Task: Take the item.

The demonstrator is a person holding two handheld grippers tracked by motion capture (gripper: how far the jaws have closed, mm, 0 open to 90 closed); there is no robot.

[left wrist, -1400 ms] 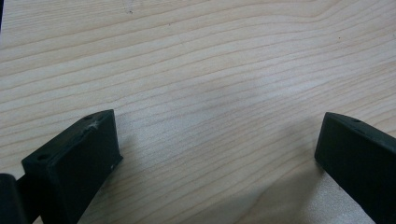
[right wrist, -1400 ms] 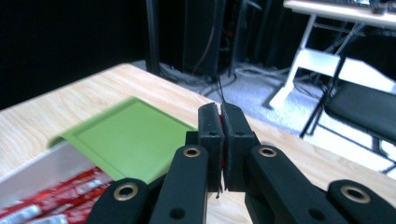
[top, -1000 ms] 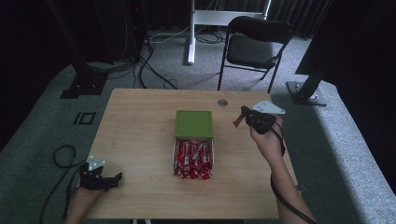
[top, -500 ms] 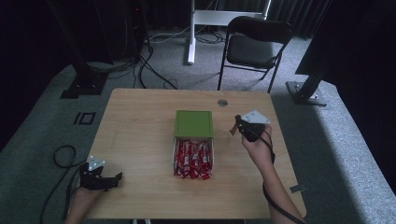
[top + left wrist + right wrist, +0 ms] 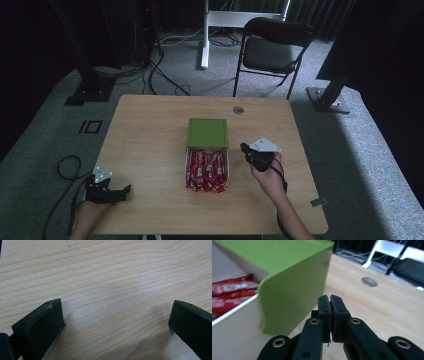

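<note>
Grippers first: the right gripper [image 5: 246,149] sits just off the right-hand side of the box [image 5: 207,150], with its black jaws pointing toward the box's green lid [image 5: 207,132]. In the right gripper view, the jaws [image 5: 329,315] are pressed together, and there's a thin sliver of something red [image 5: 330,305] pinched between the pads. It's too little of it to say for sure what it is, though it's the same red as the packets in the box. The right hand [image 5: 267,172] comes in from the bottom edge, forearm angled up and a bit inward, wrist bent so the grey three-cornered plate [image 5: 265,145] faces up. The cable [image 5: 281,176] loops back along the wrist.

From that gripper's own camera, the green lid is right ahead and to the left of the jaw tips, very close, with the white box wall below it and the red packets [image 5: 229,293] lying further left inside the open part. Past the jaws on the right there's bare wood and a round hole [image 5: 368,281] in the table [image 5: 150,145].

The left gripper [image 5: 120,190] is way off on the other side, well apart from the box, resting low at the near left corner of the table. The left hand [image 5: 92,207] is behind it, jaws pointing right toward the middle. In the left gripper view, its two jaws stand wide apart with nothing but wood grain between them.

The red packets [image 5: 206,171] fill the uncovered near half of the box, just left of the right gripper's jaws.
</note>
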